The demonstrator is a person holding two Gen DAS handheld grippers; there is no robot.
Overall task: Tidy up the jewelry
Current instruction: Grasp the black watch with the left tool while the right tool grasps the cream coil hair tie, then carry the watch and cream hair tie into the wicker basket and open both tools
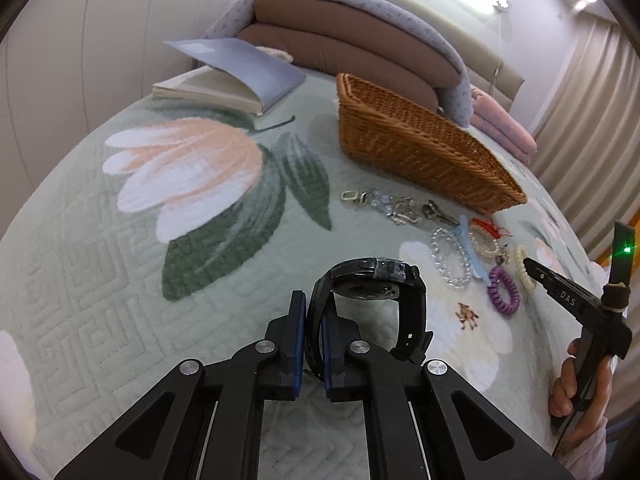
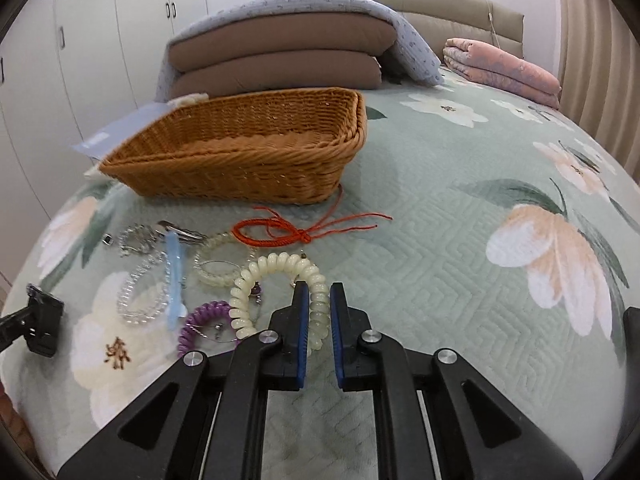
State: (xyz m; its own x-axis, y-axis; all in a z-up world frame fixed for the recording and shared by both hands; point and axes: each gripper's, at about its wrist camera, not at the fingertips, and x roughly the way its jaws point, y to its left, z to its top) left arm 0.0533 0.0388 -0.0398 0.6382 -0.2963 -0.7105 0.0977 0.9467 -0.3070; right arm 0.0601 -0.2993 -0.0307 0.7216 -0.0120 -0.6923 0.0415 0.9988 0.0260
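Black watch (image 1: 374, 280) strap is sitting squeezed between the blue pads of the left claw (image 1: 314, 312), so the watch is being held tight, probably to carry it to the basket (image 1: 420, 152). It looks just off the bed (image 1: 120, 280), in front of the basket and well apart from it.

In the other view, the right claw (image 2: 319, 312) is pinching one side of the cream coil band (image 2: 276, 280), its two sides nearly together. The band is lying nearer than the basket, touching the purple coil band (image 2: 200, 324).

Closer to the basket, the clear bead bracelet (image 2: 140, 300), blue clip (image 2: 175, 280) and red cord (image 2: 276, 234) are waiting on the bed.

Farthest, the brown woven basket is sitting with nothing in it.
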